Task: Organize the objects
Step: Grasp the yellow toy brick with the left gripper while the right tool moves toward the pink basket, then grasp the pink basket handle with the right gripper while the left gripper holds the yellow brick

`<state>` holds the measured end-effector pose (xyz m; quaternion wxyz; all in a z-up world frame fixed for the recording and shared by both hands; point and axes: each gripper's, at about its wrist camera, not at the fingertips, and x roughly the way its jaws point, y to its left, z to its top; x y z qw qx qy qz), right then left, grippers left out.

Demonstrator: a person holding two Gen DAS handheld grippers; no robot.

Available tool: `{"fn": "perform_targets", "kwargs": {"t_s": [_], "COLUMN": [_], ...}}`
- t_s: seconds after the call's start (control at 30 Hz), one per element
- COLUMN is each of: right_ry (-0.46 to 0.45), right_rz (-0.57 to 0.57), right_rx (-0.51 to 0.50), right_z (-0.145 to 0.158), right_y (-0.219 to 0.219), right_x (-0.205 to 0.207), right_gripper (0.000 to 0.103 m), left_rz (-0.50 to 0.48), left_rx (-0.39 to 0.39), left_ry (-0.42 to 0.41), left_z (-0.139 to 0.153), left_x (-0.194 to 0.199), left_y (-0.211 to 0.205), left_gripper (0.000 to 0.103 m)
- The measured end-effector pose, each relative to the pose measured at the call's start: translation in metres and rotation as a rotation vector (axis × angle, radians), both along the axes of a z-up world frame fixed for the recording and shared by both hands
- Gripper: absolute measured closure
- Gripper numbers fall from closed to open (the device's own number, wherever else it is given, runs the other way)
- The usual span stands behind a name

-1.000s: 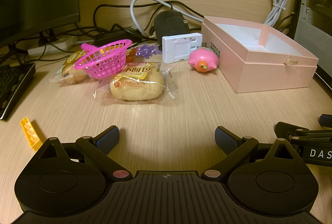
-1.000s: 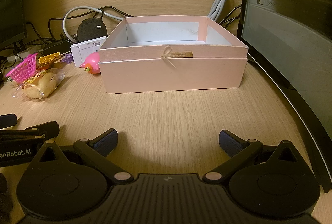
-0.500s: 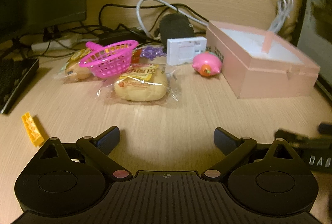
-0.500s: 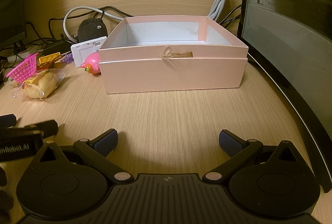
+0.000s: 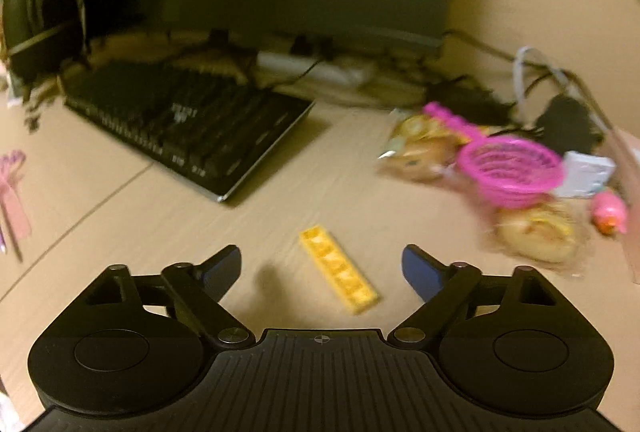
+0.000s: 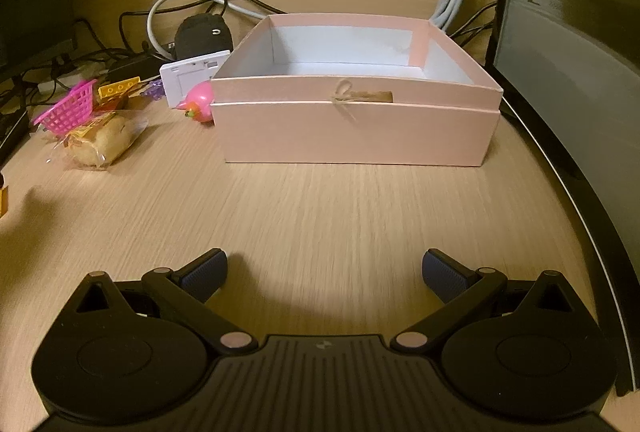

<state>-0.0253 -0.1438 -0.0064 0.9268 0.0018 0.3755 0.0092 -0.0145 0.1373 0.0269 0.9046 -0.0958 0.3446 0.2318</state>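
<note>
Left wrist view is blurred: the left gripper (image 5: 321,264) hovers over the desk (image 5: 160,208) with jaws spread wide, and the yellow brick (image 5: 338,268) lies flat between its fingers, touching neither. Beyond the brick sits a black keyboard (image 5: 192,136); to the brick's right a pink basket (image 5: 512,166) rests on wrapped buns (image 5: 536,232). Right wrist view shows the right gripper (image 6: 323,270), jaws spread and holding nothing, facing the open pink box (image 6: 356,124).

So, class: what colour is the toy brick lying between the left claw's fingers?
Yellow brick; clearest in the left wrist view.
</note>
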Motion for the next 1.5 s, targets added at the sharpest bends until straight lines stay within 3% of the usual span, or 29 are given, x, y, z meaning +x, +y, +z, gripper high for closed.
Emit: {"fn": "perform_targets", "kwargs": {"t_s": [0.17,0.37,0.43,0.47,0.5,0.53,0.67,0.8,0.97,1.23,1.33,1.4,1.5], "right_ry": [0.008,0.016,0.019,0.019,0.019,0.022,0.043,-0.093,-0.166,-0.104,-0.087,-0.003,0.093], "right_rz": [-0.016,-0.008,0.0,0.002,0.004,0.004,0.048,0.183,0.401,0.592,0.594,0.57,0.574], "right_rx": [-0.002,-0.009,-0.008,-0.007,-0.008,-0.009,0.005,-0.057,-0.089,-0.203,-0.203,-0.164,-0.146], "right_z": [0.0,0.001,0.001,0.001,0.002,0.002,0.012,0.046,0.084,0.078,0.066,0.058,0.055], "right_y": [0.001,0.001,0.0,0.0,0.0,0.001,0.011,0.051,0.117,0.212,0.23,0.236,0.241], "right_x": [0.0,0.001,0.001,0.001,0.001,0.001,0.006,0.002,0.019,0.092,0.118,0.139,0.157], "right_gripper": [0.0,0.0,0.0,0.0,0.0,0.0,0.0,0.0,0.0,0.0,0.0,0.0,0.0], "left_rz": [0.002,-0.034,-0.049,-0.054,-0.057,-0.064,-0.11,-0.185,-0.32,-0.46,-0.433,-0.435,-0.459], "left_rx": [-0.029,0.017,0.026,0.027,0.035,0.04,0.019,-0.066,-0.07,-0.099,-0.144,-0.231,-0.2], "left_ry": [0.031,0.019,0.013,0.007,0.005,0.008,0.028,-0.002,-0.022,-0.061,-0.064,-0.035,-0.06], "left_z": [-0.009,-0.014,-0.014,-0.014,-0.013,-0.012,-0.009,-0.004,0.01,0.031,0.032,0.031,0.037], "left_x": [0.009,0.009,0.01,0.01,0.01,0.01,0.01,-0.002,-0.023,-0.04,-0.045,-0.043,-0.045], "left_y": [0.01,0.004,0.003,0.003,0.002,0.002,0.006,0.02,0.024,0.048,0.068,0.083,0.095], "left_gripper": [0.032,0.032,0.038,0.052,0.074,0.085,0.086,0.086,0.086,0.086,0.086,0.086,0.086]}}
